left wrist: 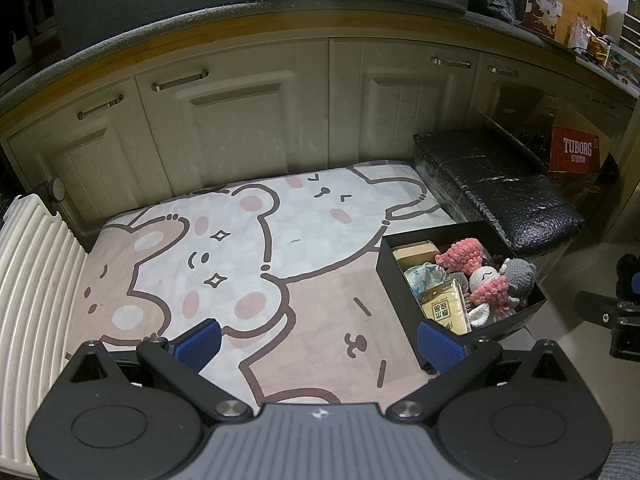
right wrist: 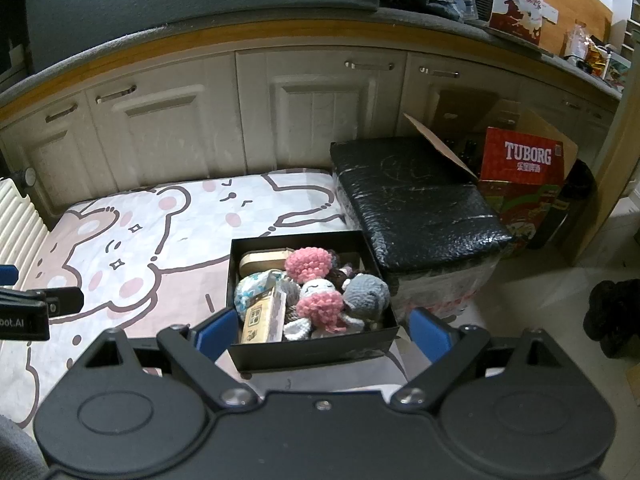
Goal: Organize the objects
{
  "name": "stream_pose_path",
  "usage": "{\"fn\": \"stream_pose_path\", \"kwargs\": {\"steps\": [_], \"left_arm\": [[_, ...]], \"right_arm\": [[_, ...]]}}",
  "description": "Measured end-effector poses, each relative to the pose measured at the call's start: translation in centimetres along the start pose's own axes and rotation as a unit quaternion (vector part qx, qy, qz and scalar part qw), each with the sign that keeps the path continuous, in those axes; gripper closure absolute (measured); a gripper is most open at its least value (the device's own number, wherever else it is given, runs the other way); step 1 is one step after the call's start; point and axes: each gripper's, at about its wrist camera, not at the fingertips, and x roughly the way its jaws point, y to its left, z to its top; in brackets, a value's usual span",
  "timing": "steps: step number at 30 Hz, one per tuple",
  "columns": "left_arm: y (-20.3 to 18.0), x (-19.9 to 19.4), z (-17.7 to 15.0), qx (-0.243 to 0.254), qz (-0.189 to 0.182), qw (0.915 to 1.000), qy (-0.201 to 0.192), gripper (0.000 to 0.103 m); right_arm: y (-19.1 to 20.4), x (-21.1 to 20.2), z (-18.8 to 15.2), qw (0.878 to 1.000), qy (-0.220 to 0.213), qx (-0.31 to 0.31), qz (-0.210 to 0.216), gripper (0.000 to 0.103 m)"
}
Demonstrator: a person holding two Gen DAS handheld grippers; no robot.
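Note:
A black open box (left wrist: 394, 268) (right wrist: 308, 350) sits on the right side of a cartoon-bear mat (left wrist: 256, 248) (right wrist: 132, 240). It holds pink crochet dolls (left wrist: 460, 256) (right wrist: 310, 262), a grey crochet toy (left wrist: 518, 274) (right wrist: 366, 294), a yellow-brown packet (left wrist: 444, 308) (right wrist: 262, 316), a blue-patterned cloth item (right wrist: 250, 290) and a tan box (left wrist: 414, 250) (right wrist: 260, 260). My left gripper (left wrist: 318, 344) is open and empty above the mat, left of the box. My right gripper (right wrist: 320, 330) is open and empty, its fingers either side of the box's near wall.
A black foam-wrapped crate (left wrist: 500, 192) (right wrist: 416, 208) stands right of the mat. A red Tuborg carton (left wrist: 576, 152) (right wrist: 522, 160) is behind it. Cream cabinet doors (left wrist: 240, 120) line the back. A white ribbed radiator (left wrist: 28, 300) is at the left.

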Motion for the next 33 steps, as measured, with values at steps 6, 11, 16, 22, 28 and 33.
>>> {"fn": "stream_pose_path", "kwargs": {"steps": [6,11,16,22,28,33], "left_arm": [[0.01,0.04,-0.01,0.000,0.001,1.0000,0.001,0.000],[-0.21,0.06,-0.11,0.000,0.000,1.0000,0.001,0.000],[-0.24,0.06,-0.09,0.000,0.000,1.0000,0.001,0.000],[-0.22,0.08,-0.05,0.000,0.000,1.0000,0.001,0.000],[-0.24,0.08,-0.07,0.000,0.000,1.0000,0.001,0.000],[-0.33,0.11,-0.11,0.001,-0.002,1.0000,0.001,0.000]], "right_arm": [[0.02,0.01,-0.01,1.000,0.000,0.000,0.000,0.009],[0.01,0.01,0.00,1.000,0.000,0.000,0.000,0.009],[-0.01,0.02,0.01,1.000,0.000,0.000,0.000,0.009],[0.02,0.02,0.00,1.000,0.000,0.000,0.000,0.009],[0.05,0.01,0.00,1.000,0.000,0.000,0.000,0.009],[0.05,0.00,0.00,1.000,0.000,0.000,0.000,0.009]]}}
